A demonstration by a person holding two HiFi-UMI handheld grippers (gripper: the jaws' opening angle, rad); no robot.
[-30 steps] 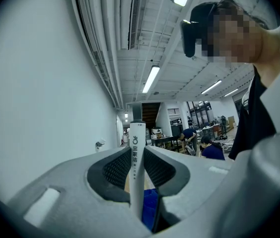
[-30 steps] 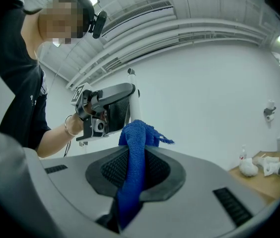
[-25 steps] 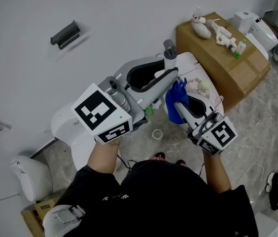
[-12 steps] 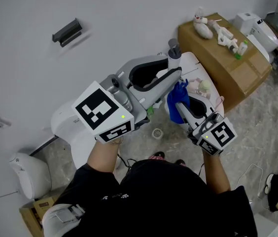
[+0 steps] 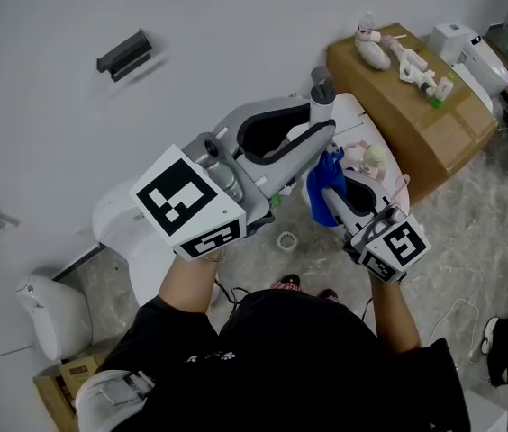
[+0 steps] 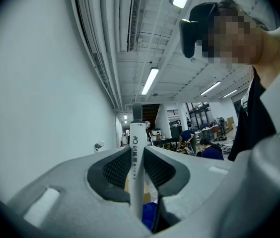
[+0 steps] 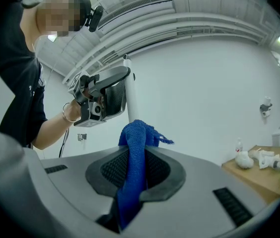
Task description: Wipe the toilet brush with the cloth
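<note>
1. The left gripper [image 5: 315, 139] has its jaws closed on the white handle of the toilet brush [image 6: 135, 152]. The handle stands upright between the pads, and its grey cap pokes out above them.
2. The right gripper [image 7: 132, 165] is clamped on the blue cloth [image 7: 136, 143]. The cloth bunches up above the jaws and trails down below them.
3. Almost nothing has changed over the last second. Both grippers sit nearly where they were, and neither grip has altered. In the head view the top of the handle has drifted a touch to the right, and the cloth has gone with it.
4. I read this as a slow pass or a pause in the wiping, not a fresh stroke. The cloth bunch sits just below the left jaws, against or just beside the handle. Whether it presses on the handle I cannot tell.
5. The brush head is hidden under the grippers, so I cannot judge how much of the brush is wiped.
6. Farther out, a white toilet [image 5: 119, 228] lies below both grippers. A cardboard box [image 5: 416, 115] with small items on top stands to the right against the wall.
</note>
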